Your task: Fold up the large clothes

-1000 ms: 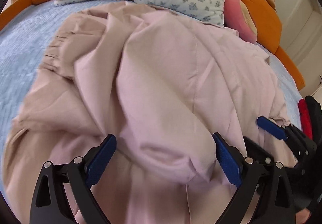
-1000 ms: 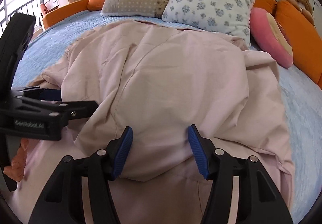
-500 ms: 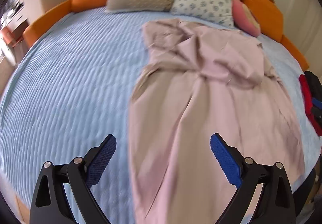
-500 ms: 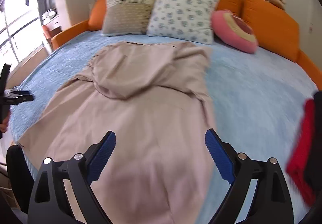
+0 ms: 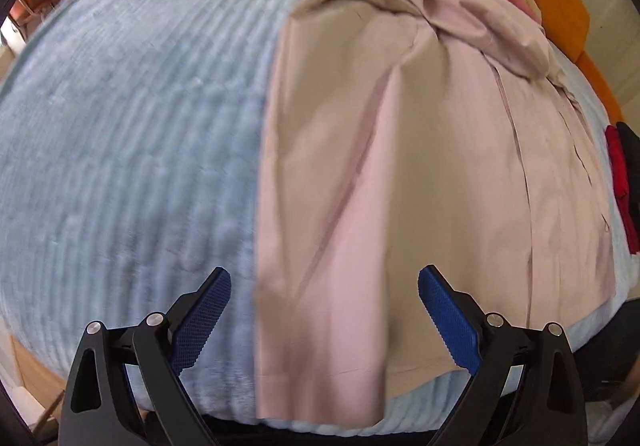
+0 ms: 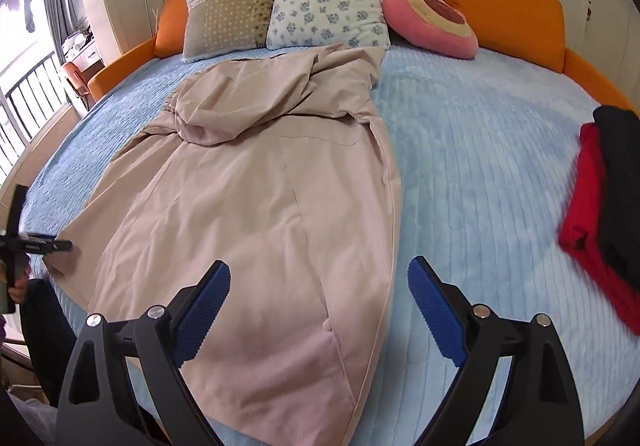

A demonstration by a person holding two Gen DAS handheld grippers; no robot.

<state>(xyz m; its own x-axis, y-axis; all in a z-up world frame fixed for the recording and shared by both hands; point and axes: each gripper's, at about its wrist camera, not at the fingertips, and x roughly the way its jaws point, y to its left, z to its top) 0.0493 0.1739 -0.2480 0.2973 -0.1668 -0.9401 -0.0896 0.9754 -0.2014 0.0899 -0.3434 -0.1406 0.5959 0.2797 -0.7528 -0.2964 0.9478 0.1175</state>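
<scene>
Left gripper [image 5: 324,314] and right gripper [image 6: 319,304]: jaws spread wide, nothing held, poised above near hem of pink garment [image 6: 256,213]. Garment laid lengthwise on blue bedspread [image 6: 480,165], lower part flat, upper part bunched just short of floral pillow [image 6: 332,1]. Red and black clothes [image 6: 600,205] well to right of garment. Current step, judged: spreading done, fold not begun. Next: bunched upper part to be flattened or near hem corners pinched, then folded.
</scene>
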